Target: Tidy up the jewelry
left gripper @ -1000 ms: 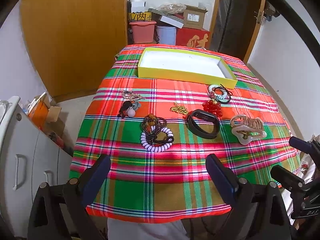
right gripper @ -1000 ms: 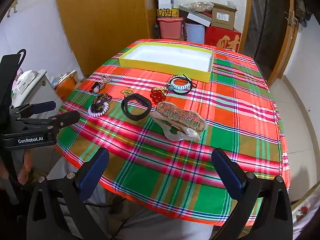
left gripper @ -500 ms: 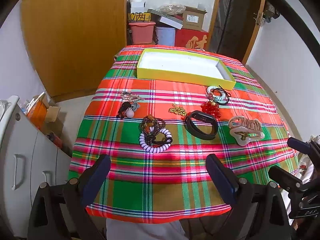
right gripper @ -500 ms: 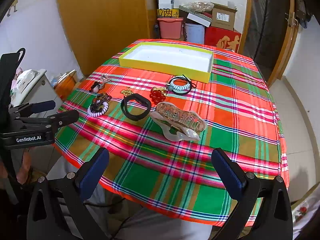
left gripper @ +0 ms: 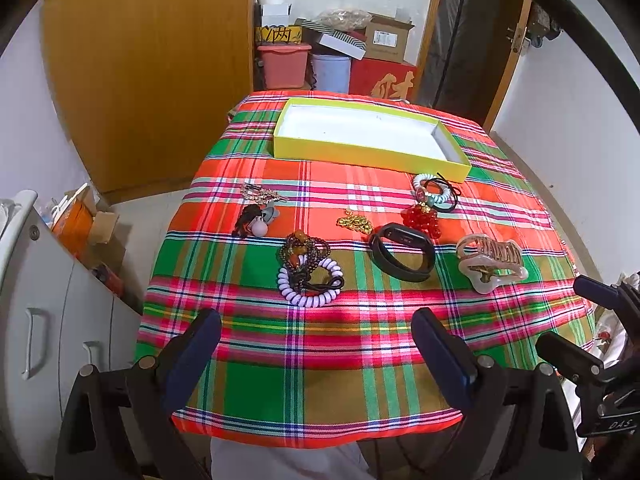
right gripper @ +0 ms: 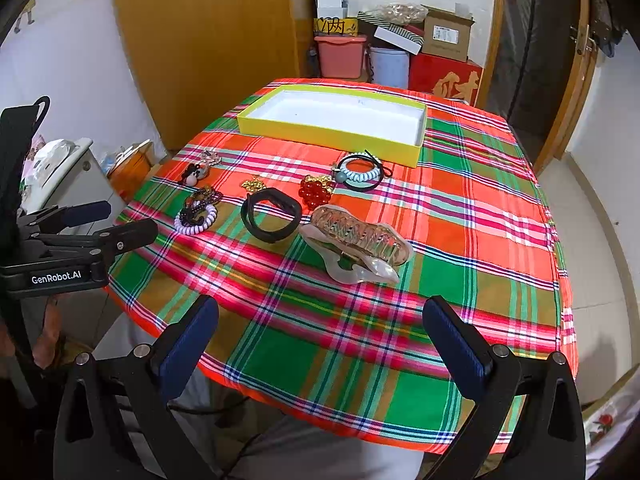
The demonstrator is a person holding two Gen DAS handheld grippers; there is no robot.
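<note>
A shallow yellow box (left gripper: 372,156) (right gripper: 320,133) with a white inside stands empty at the table's far side. In front of it lie several pieces: a pearly hair claw (left gripper: 490,266) (right gripper: 356,244), a black band (left gripper: 402,256) (right gripper: 272,216), red beads (left gripper: 422,218) (right gripper: 314,194), a gold chain (left gripper: 354,222), a white coil tie with dark beads (left gripper: 310,280) (right gripper: 196,216), hair ties (left gripper: 434,196) (right gripper: 360,172) and small clips (left gripper: 256,216). My left gripper (left gripper: 316,348) is open and empty above the near edge. My right gripper (right gripper: 320,340) is open and empty too.
The plaid cloth (left gripper: 320,360) covers a small table. A white cabinet (left gripper: 40,300) stands at its left. A wooden wardrobe (left gripper: 152,60) and stacked boxes and bins (left gripper: 332,56) stand behind. Each gripper shows in the other's view, the right one (left gripper: 592,340), the left one (right gripper: 80,232).
The left view has drifted slightly back and left from the table. The right view is almost unchanged. Nothing on the table has moved.
</note>
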